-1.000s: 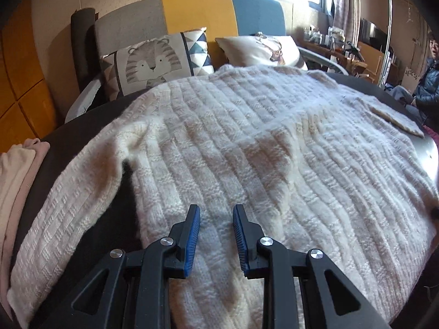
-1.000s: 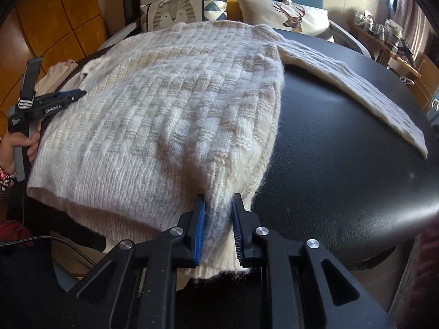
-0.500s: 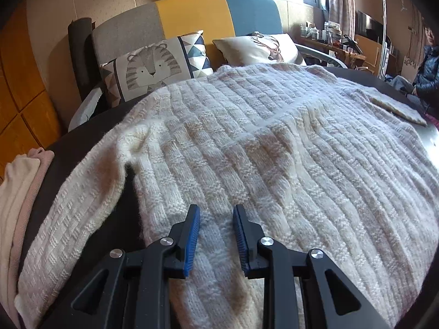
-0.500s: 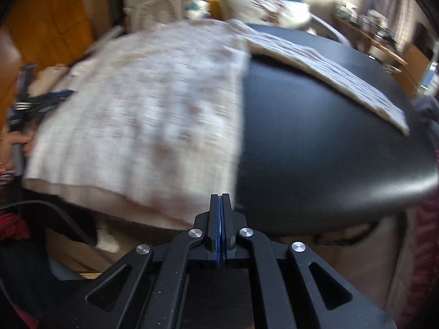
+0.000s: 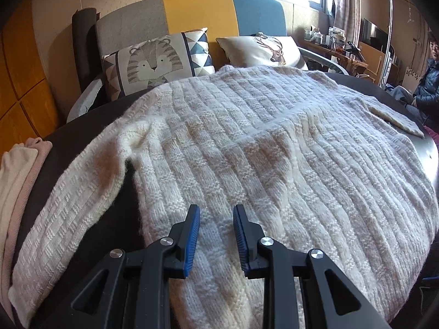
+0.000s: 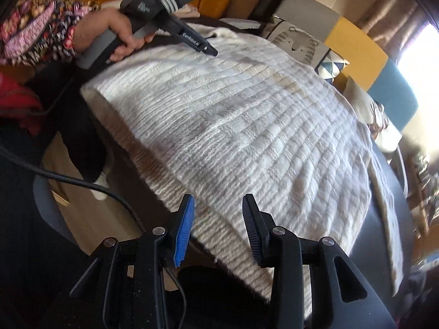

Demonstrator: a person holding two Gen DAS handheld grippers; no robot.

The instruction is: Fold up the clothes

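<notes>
A cream knitted sweater (image 5: 247, 142) lies spread, front down or up I cannot tell, over the round black table (image 5: 82, 134). One sleeve (image 5: 68, 205) runs down the left side and the other (image 5: 395, 115) lies out to the right. My left gripper (image 5: 216, 208) hangs over the sweater near its lower edge, jaws apart, the knit lying flat below them. In the right wrist view the sweater (image 6: 247, 115) fills the middle and its ribbed hem (image 6: 170, 181) hangs over the table edge. My right gripper (image 6: 218, 197) is tilted over that hem, jaws opening, pads not pressing it.
A hand in a floral sleeve (image 6: 109, 33) holds the left gripper (image 6: 210, 50) at the sweater's far side. Folded pink and cream clothes (image 5: 16, 170) lie at the table's left. A sofa with a tiger cushion (image 5: 156, 63) stands behind. A person (image 5: 428, 82) sits at the right. A black cable (image 6: 82, 183) hangs below the table.
The right gripper let go of the hem corner, shut empty, then swung along the hem, rolled, and its jaws parted. The left gripper stayed put.
</notes>
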